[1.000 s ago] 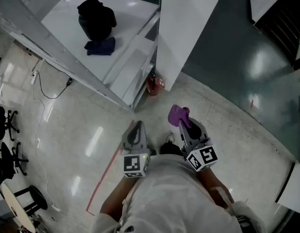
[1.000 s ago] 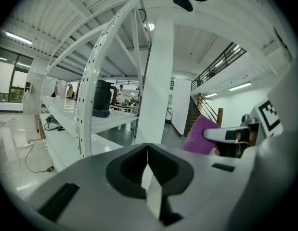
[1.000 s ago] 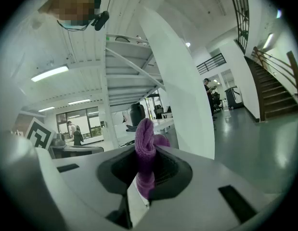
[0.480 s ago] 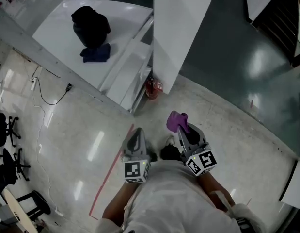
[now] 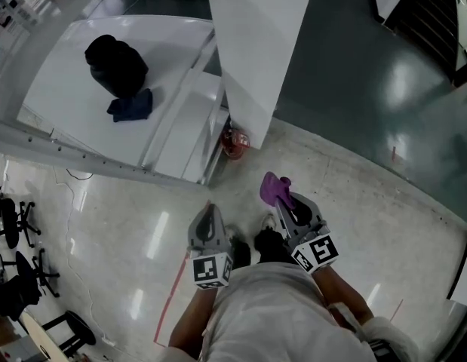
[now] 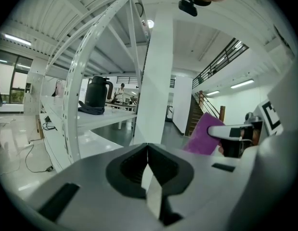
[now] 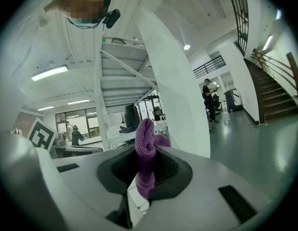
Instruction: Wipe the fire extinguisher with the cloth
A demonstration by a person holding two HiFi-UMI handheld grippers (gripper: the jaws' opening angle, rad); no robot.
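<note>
A small red fire extinguisher (image 5: 235,141) stands on the floor at the foot of a white pillar (image 5: 252,51), ahead of both grippers. My right gripper (image 5: 282,199) is shut on a purple cloth (image 5: 274,188), which sticks up bunched between its jaws (image 7: 145,153). My left gripper (image 5: 209,213) is held beside it, shut with nothing in it, its jaws meeting edge to edge (image 6: 148,150). The left gripper view also catches the purple cloth (image 6: 205,134) off to its right. Neither gripper view shows the extinguisher.
A white metal rack (image 5: 180,119) stands left of the extinguisher, with a black jug (image 5: 115,65) and a dark blue cloth (image 5: 131,105) on its top. A red tape line (image 5: 173,281) runs along the floor. Black chairs (image 5: 14,225) stand far left. A staircase (image 7: 276,93) rises at the right.
Both grippers have moved a little forward toward the rack and the extinguisher. The head view has swung, so the rack now lies further left. The cloth stays gripped.
</note>
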